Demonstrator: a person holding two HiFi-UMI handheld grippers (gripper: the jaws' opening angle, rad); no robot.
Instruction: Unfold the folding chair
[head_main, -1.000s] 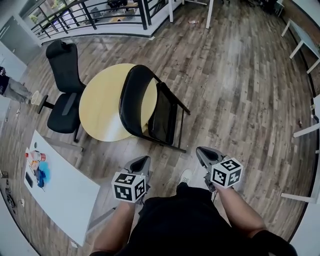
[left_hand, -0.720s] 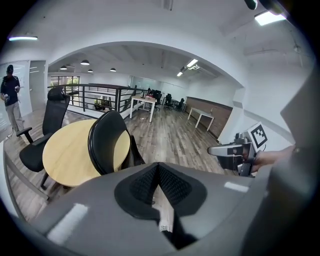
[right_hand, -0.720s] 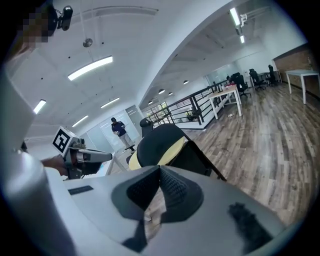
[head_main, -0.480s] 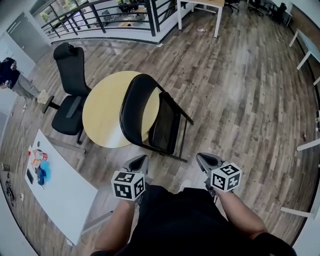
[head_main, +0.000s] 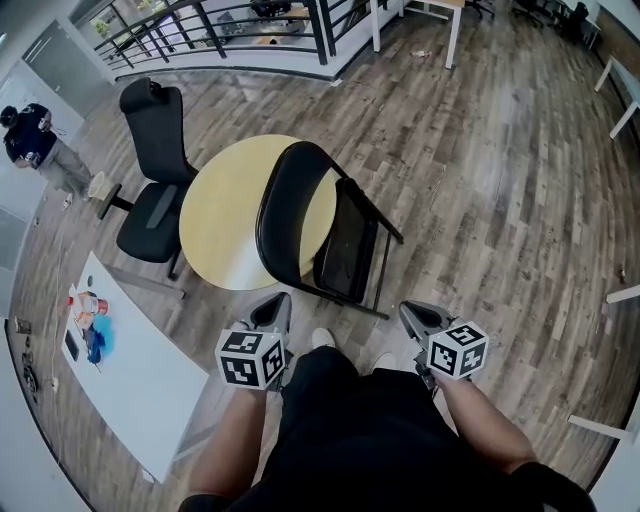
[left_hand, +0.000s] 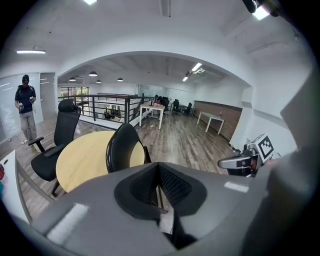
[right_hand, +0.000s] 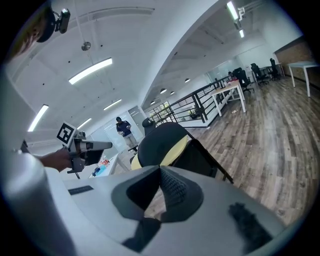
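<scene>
At the far left edge a person in dark clothing (head_main: 30, 135) stands on the brown wood-plank floor (head_main: 500, 180). Nearer the wearer lies a long white rectangular table (head_main: 140, 385) with a few small colourful items (head_main: 88, 322) at its far end. Beyond it stands a black swivel office chair (head_main: 155, 150), close beside a round pale-yellow table (head_main: 225, 215), with a black metal railing (head_main: 250, 35) running behind both. The left gripper (head_main: 278, 302), grey with a marker cube, is held low in front of the wearer's body, its jaws pressed together with only their own ribbed pads between them; it points towards the chair without touching it. The black metal folding chair (head_main: 320, 225) stands on the floor just beside the round table, its curved backrest overlapping the tabletop in the head view and its seat panel tipped up steeply between the frame tubes. Right of it, the right gripper (head_main: 410, 312) is also closed, jaws together, apart from the chair's frame.
</scene>
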